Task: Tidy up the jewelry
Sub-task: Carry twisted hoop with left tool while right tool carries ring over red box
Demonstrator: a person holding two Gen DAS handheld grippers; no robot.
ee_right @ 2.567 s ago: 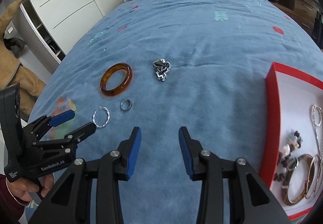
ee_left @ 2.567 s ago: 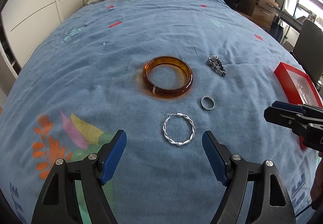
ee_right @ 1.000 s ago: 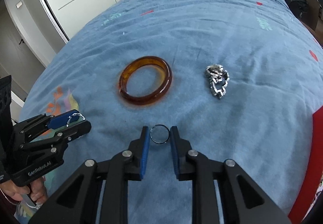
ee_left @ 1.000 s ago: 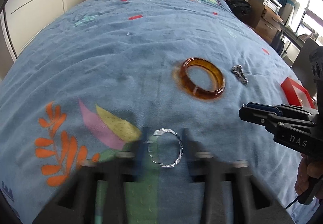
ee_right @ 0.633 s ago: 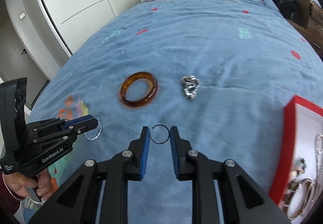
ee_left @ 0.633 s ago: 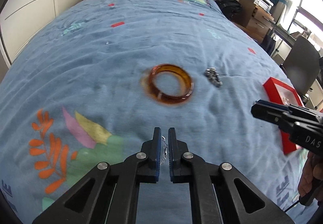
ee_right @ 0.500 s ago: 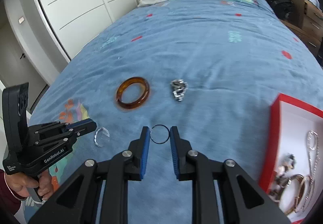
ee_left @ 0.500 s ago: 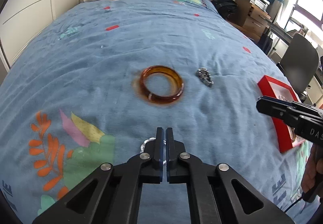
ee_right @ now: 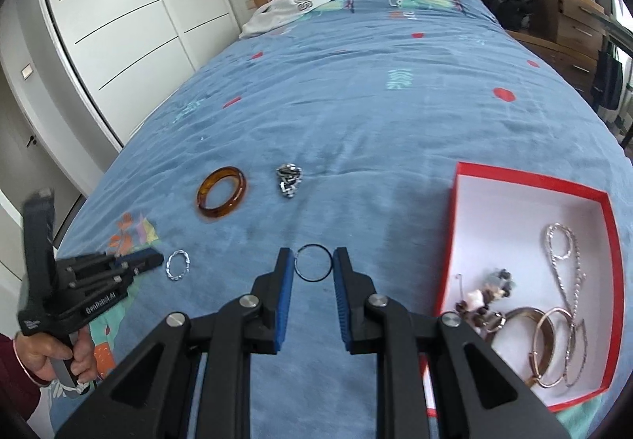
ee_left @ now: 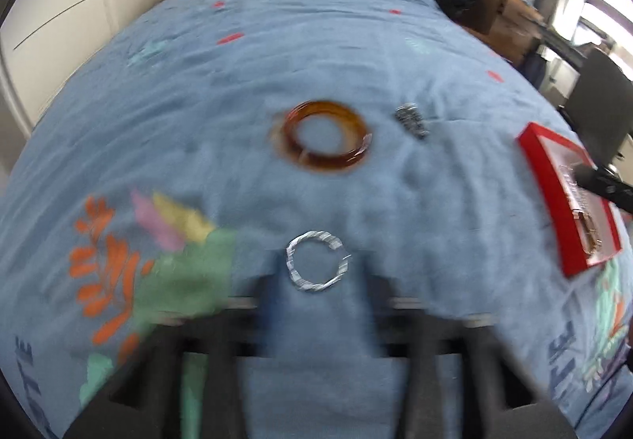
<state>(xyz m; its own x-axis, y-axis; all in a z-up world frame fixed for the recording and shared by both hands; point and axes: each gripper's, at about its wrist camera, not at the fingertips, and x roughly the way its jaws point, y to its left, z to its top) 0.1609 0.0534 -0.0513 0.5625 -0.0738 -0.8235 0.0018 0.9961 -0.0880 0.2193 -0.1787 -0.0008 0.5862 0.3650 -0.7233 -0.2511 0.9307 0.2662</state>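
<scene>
the right gripper point(ee_right: 313, 268) is pinching the thin ring point(ee_right: 313, 263) short of the red box point(ee_right: 530, 185); it could slip. the left gripper point(ee_left: 316, 280), jaws just opening, is leaving the twisted hoop point(ee_left: 314, 261) lying free on the bedspread point(ee_left: 316, 82).

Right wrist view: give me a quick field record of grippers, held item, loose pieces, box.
right gripper: shut on the thin ring, lifted above the bedspread
left gripper: jaws have just been opening; twisted silver hoop lies on the bedspread at its tips, not gripped
loose pieces: amber bangle, silver chain clump to its right
red box: open, to the right; already holds chains, bangles, beads
unboxed: hoop, bangle, chain clump, ring
</scene>
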